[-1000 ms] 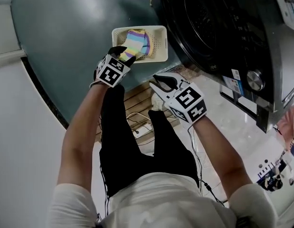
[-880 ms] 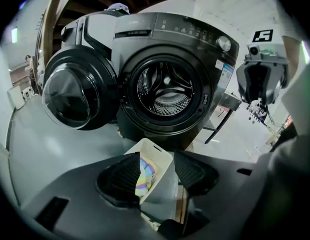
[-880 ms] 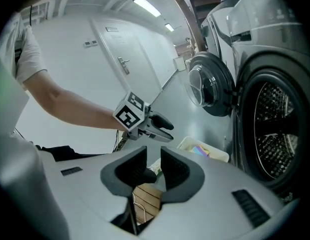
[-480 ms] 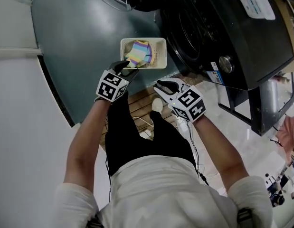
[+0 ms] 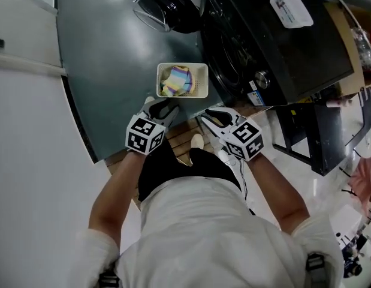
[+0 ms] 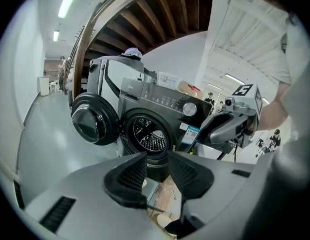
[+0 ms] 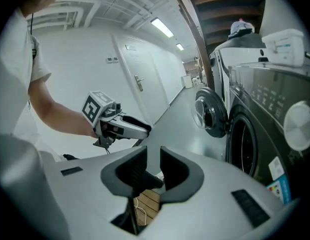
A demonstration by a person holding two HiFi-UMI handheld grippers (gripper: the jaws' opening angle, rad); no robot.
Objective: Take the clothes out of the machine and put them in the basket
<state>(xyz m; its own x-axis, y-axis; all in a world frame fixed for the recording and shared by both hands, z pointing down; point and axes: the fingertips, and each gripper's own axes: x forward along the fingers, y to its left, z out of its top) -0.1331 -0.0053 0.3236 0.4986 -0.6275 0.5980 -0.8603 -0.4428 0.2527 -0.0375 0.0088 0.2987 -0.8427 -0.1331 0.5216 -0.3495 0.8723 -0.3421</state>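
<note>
Left claw [image 5: 166, 107]: narrowly parted, jaws having just been closing, nothing between them and nothing gripped. Hangs in the air pointing forward and down, apart from everything around it. Right claw [image 5: 213, 116]: likewise at a narrow gap, empty, held about level with the left claw and just to its right, tips not touching

Just ahead of the left claw's tips and below them: white perforated plastic basket [image 5: 202, 84] on the grey floor, with a pastel striped cloth [image 5: 175, 80] lying bunched inside, toward its left side. Sits apart from both claws

Ahead and to the right of the right claw: dark grey front-loading washing machine [image 5: 263, 47], close beside the basket's right wall. Seen from the left claw, straight beyond the gap in its jaws: round drum opening [image 6: 146, 133], with the round glass door [image 6: 89, 124] swung open to its left. On top of the machine, far ahead and right of the right claw: white lidded plastic box [image 5: 290, 6]

Below and between both claws: pale wooden slatted board [image 5: 182, 128]; nearer the body, under the claws' marker cubes, dark trousers [image 5: 167, 167]
</note>
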